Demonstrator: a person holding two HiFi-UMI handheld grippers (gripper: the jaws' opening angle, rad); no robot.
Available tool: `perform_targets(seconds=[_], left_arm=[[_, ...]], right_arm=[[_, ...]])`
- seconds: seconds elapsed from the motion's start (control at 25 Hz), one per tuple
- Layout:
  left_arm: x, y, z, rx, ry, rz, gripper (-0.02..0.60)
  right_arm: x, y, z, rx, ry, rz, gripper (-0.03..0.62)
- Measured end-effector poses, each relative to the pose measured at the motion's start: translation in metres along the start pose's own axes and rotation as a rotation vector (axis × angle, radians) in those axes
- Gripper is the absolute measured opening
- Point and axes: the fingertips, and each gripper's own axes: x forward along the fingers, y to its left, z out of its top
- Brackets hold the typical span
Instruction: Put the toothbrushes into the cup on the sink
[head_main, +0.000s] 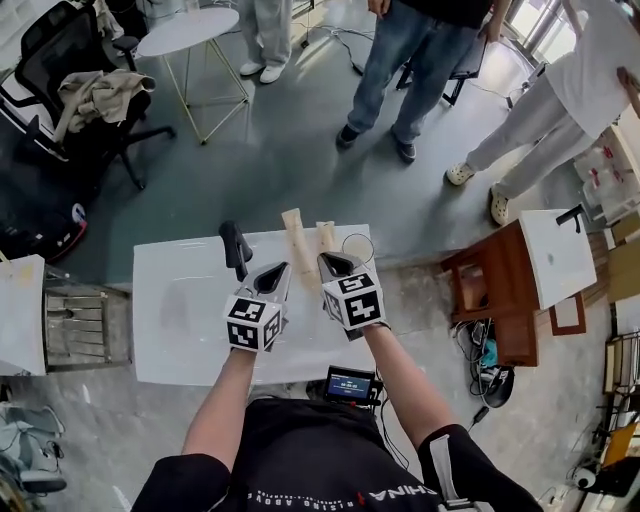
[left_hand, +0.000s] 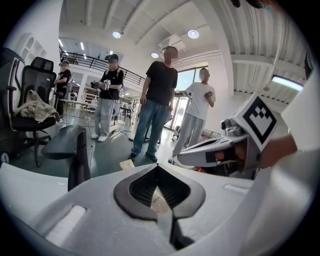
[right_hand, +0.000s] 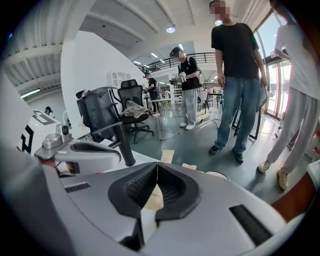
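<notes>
Tips of your left gripper (left_hand: 157, 166) meet in a closed line. The beige strip showing through the gap behind them reads as the packet lying underneath, not something pinched. Your right gripper (right_hand: 157, 164) is closed the same way, with beige showing through its gap too, so I judge both empty.

In the head view, just beyond the left tips, the longer toothbrush packet (head_main: 294, 232) lies on the white sink top (head_main: 180, 320). Its long axis runs up the frame away from you, nearly in line with that gripper. The shorter toothbrush packet (head_main: 325, 234) lies beside it and parallel, straight ahead of the right tips. The clear cup (head_main: 358, 248) stands just right of that packet, at centre frame, so your right hand is nearer to it. The black faucet (head_main: 236, 250) stands left of the left gripper.

You would need to open before either packet can be gripped.
</notes>
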Motion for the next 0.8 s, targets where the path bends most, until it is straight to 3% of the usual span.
perform_targets(seconds=[0.12, 0.48, 0.8], left_arm=[[0.007, 0.004, -0.002, -0.023, -0.001, 0.02, 0.002], [0.025, 0.027, -0.035, -0.14, 0.038, 0.108, 0.002], [0.031, 0.044, -0.068, -0.161, 0.09, 0.163, 0.003]], right_arm=[[0.024, 0.003, 0.003, 0.006, 0.043, 0.012, 0.059], [0.089, 0.0, -0.014, 0.035, 0.161, 0.015, 0.121], [0.132, -0.006, -0.034, 0.048, 0.24, -0.002, 0.153]])
